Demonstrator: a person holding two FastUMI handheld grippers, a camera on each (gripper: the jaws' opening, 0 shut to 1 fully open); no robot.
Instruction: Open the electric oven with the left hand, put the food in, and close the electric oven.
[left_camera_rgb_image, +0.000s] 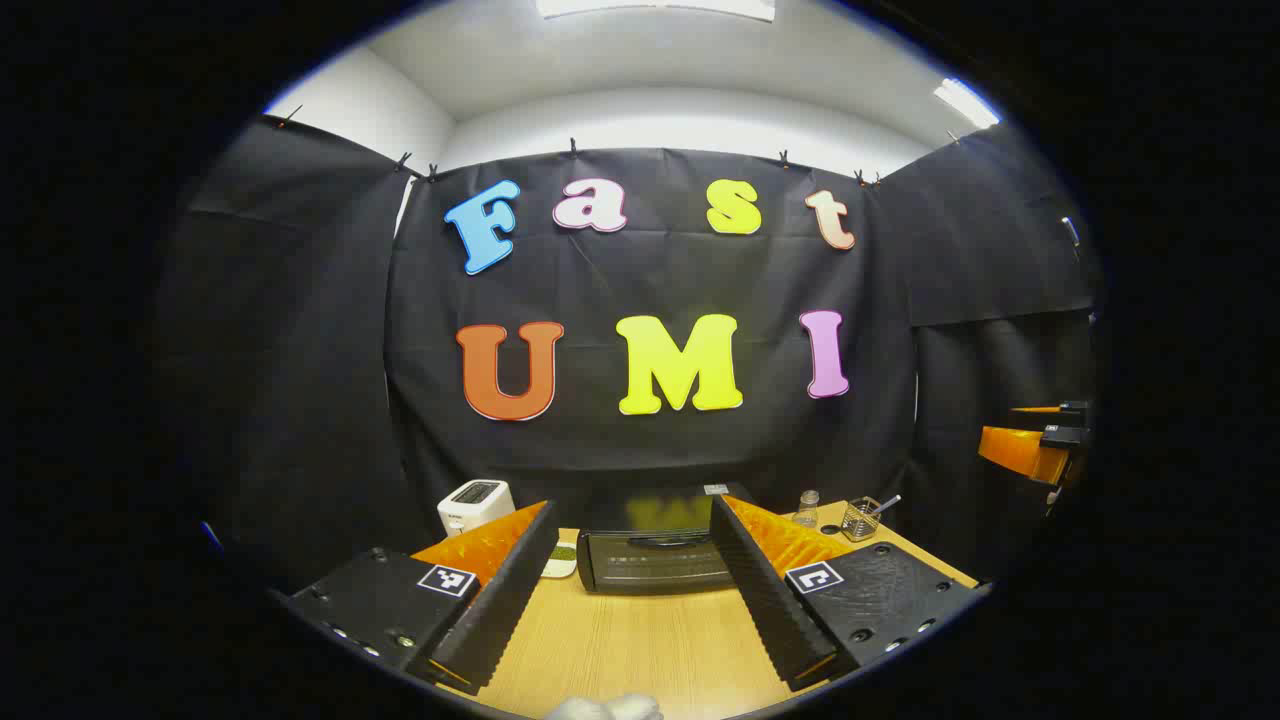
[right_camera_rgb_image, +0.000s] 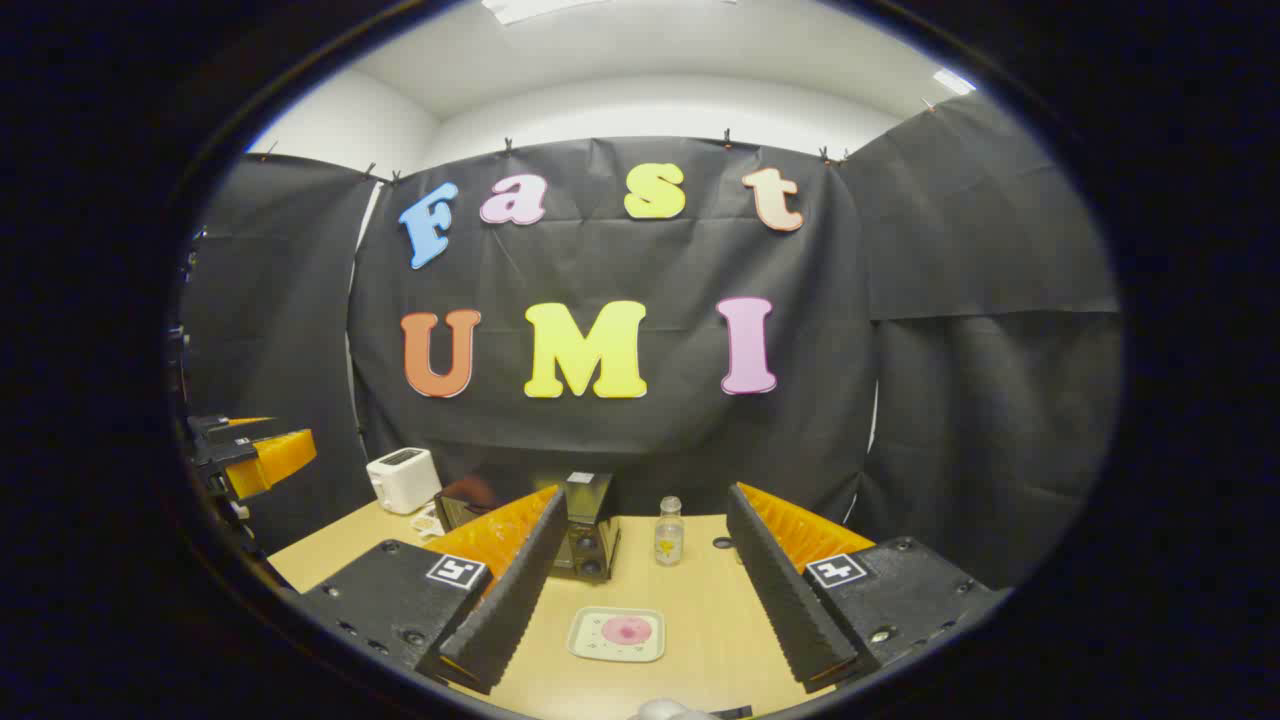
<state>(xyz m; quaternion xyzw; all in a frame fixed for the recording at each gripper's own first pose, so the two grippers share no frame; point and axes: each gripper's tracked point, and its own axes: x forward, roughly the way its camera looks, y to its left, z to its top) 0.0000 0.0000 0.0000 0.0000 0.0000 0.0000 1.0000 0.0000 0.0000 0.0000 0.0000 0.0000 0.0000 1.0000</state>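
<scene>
The black electric oven (left_camera_rgb_image: 655, 562) stands on the wooden table (left_camera_rgb_image: 640, 650) with its door closed and its handle across the top of the door. My left gripper (left_camera_rgb_image: 633, 505) is open, hovering above the table in front of the oven and apart from it. In the right gripper view the oven (right_camera_rgb_image: 588, 505) shows its knob side, partly behind one finger. A square plate with pink food (right_camera_rgb_image: 618, 634) lies on the table below my open right gripper (right_camera_rgb_image: 645, 492), which holds nothing.
A white toaster (left_camera_rgb_image: 476, 503) sits left of the oven, with a small dish (left_camera_rgb_image: 560, 560) between them. To the oven's right stand a glass jar (left_camera_rgb_image: 808, 508) and a wire holder (left_camera_rgb_image: 862, 518). A small bottle (right_camera_rgb_image: 669, 532) stands behind the plate.
</scene>
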